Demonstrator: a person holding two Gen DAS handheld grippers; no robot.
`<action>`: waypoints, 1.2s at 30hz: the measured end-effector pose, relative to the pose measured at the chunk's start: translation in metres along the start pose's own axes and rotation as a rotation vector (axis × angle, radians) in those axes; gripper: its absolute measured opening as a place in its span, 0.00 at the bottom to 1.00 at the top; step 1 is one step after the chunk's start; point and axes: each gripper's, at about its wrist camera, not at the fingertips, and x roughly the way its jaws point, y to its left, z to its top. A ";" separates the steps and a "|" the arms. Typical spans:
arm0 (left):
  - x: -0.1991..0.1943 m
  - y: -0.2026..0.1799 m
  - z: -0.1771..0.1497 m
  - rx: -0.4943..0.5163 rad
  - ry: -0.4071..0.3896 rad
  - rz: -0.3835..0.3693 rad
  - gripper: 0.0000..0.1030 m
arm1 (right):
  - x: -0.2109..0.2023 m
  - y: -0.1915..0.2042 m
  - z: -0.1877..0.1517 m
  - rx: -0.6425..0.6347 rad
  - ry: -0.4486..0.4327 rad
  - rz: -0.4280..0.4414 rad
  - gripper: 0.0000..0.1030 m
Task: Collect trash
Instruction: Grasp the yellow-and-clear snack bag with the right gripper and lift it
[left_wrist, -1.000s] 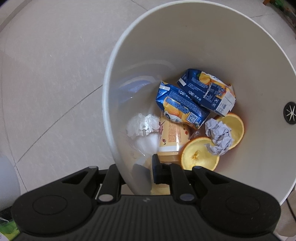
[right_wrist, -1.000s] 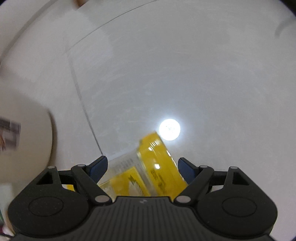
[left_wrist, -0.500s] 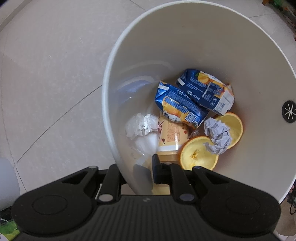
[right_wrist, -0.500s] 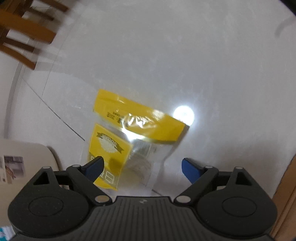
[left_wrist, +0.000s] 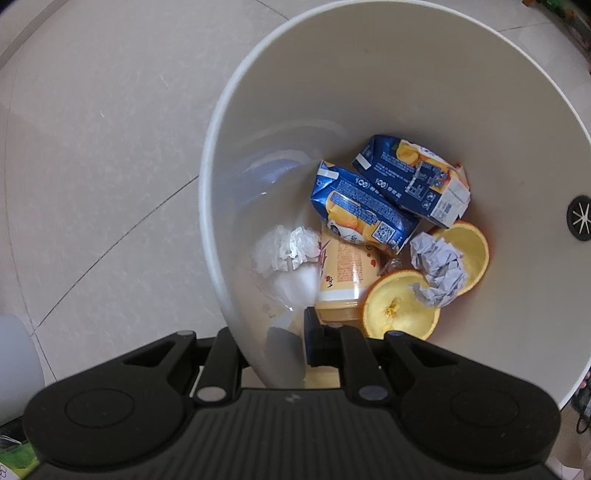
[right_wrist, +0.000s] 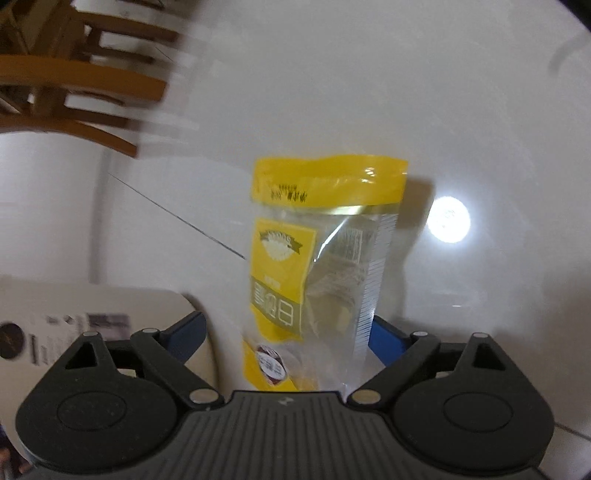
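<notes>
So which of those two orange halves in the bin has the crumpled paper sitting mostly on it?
The farther orange half, against the bin wall. The paper ball covers much of it; the nearer half shows nearly its whole pale inside.

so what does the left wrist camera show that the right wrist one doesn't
Left wrist only: the inside of the white bin, with two blue cartons, orange halves and crumpled paper; the left gripper clamps its rim.
Right wrist only: a yellow pouch between the open fingers of the right gripper, and wooden chair legs.
Both: pale tiled floor.
</notes>
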 end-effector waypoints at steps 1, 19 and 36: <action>0.001 0.000 0.000 0.001 0.001 0.000 0.12 | 0.000 0.004 0.003 0.000 -0.007 0.021 0.91; 0.003 -0.003 0.001 0.010 0.014 0.005 0.13 | 0.076 0.054 0.033 -0.079 0.082 0.175 0.61; 0.007 -0.005 0.003 0.015 0.028 0.006 0.13 | 0.031 0.126 0.045 -0.367 0.039 -0.108 0.15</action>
